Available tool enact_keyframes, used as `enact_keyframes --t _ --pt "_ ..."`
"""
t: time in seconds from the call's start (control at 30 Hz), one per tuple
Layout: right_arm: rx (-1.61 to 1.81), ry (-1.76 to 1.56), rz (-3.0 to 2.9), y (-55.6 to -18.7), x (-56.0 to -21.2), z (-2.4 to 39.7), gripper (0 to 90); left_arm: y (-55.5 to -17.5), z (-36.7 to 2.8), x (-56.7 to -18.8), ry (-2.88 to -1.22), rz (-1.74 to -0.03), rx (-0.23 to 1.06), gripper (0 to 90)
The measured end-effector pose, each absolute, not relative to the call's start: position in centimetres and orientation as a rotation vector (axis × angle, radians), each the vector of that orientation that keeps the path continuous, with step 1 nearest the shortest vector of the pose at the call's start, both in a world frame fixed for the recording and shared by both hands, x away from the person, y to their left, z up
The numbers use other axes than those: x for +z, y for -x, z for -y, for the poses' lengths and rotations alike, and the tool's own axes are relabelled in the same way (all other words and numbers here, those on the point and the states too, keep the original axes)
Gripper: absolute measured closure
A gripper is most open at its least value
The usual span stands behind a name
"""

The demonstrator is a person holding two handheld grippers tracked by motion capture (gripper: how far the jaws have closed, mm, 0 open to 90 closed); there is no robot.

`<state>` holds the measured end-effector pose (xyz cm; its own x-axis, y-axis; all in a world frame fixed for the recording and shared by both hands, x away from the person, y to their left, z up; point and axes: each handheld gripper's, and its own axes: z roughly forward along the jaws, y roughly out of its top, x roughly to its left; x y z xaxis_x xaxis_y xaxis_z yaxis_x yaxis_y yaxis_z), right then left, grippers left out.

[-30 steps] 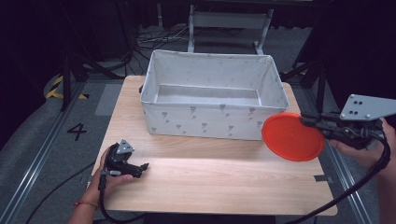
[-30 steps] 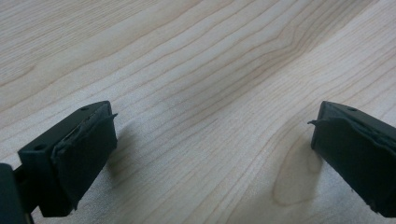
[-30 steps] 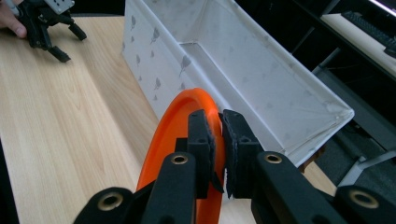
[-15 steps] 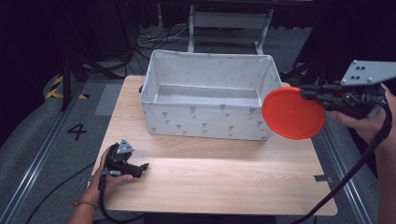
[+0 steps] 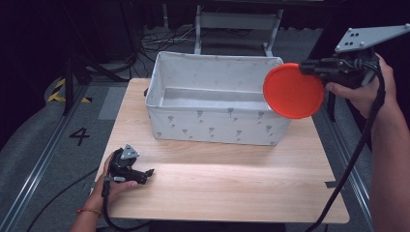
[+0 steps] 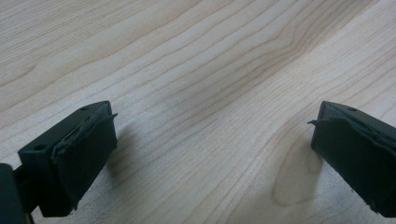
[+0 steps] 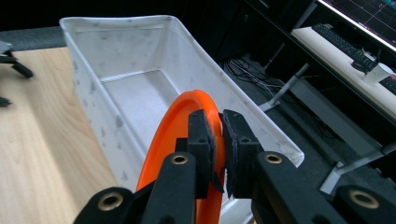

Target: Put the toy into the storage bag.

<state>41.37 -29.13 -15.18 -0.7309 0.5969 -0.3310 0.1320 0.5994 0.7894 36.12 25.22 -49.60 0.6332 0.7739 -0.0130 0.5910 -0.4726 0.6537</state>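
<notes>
1. Wooden table (image 5: pixel 227 193), mostly bare, pale grain w/ a bright light patch across the near half.
2. White fabric bin (image 5: pixel 217 126) on the far half of table, open top, looks empty inside; same bin (image 7: pixel 135 93) seen lengthwise from right gripper view.
3. Orange plate (image 5: pixel 292 92) held up in the air at bin's right end, tilted on edge, overlapping the right rim in high view; partly over the bin, not yet inside. Seen edge-on in right gripper view (image 7: pixel 163 144), leaning toward the bin's interior.
4. Right gripper (image 5: pixel 309 69) raised at right, pinching the plate's rim, jaws nearly closed w/ just the plate edge between them; clearer close up (image 7: pixel 217 140).
5. Left gripper (image 5: pixel 147 172) resting on table at near-left corner, well apart from bin; jaws spread wide, nothing between them, only wood grain below (image 6: pixel 210 135).
6. Step in hand, by judgement: carry phase, plate lifted and brought to bin, about to be put in. Roughly mid-to-late in the job.
7. Next move prob. calls for: shift plate further left past the rim, lower toward bin floor, flatten the tilt, then spread jaws to release. Watch for the plate edge catching the soft bin wall & folding it inward; left gripper likely not needed.
</notes>
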Motion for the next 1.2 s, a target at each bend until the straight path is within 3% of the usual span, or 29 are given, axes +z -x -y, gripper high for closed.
enact_keyframes --t 0.53,1.2 --pt "1.018 -0.608 -2.285 -48.2 -18.4 27.6 82.9 -36.1 -25.2 -49.6 -2.226 -1.061 0.378 0.5" --pt "1.03 -0.56 -2.336 -51.4 -23.1 26.7 82.8 -36.1 -25.2 -49.6 -2.226 -1.062 0.378 0.5"
